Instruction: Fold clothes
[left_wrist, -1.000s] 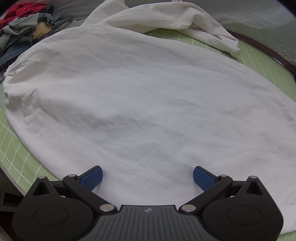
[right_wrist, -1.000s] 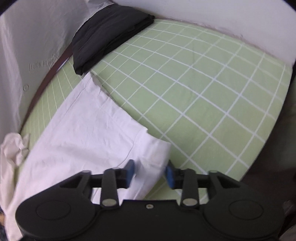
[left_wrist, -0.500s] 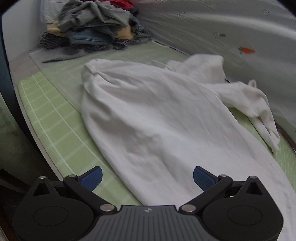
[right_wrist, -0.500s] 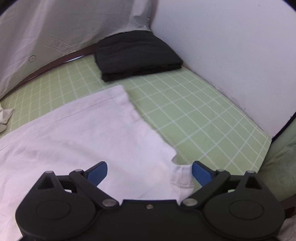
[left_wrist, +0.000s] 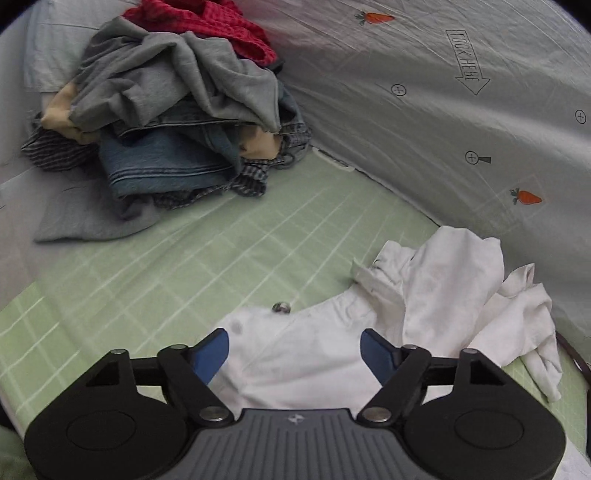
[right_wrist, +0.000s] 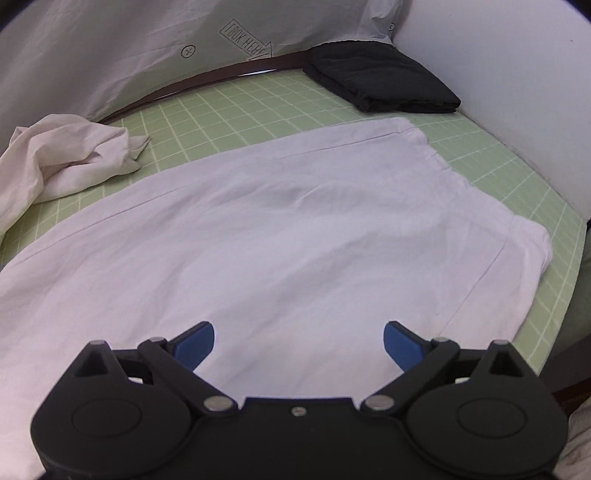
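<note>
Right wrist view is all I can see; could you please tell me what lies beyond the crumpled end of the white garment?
Observer: A pile of unfolded clothes, grey, denim and red, sits on the green mat beyond it.
Operator: Does that end carry any fastening?
Observer: Yes, a metal button shows at its edge.
Operator: Is the left gripper holding it?
Observer: No; the left gripper has just been closing its jaws, but they stand open over the white garment.
</note>
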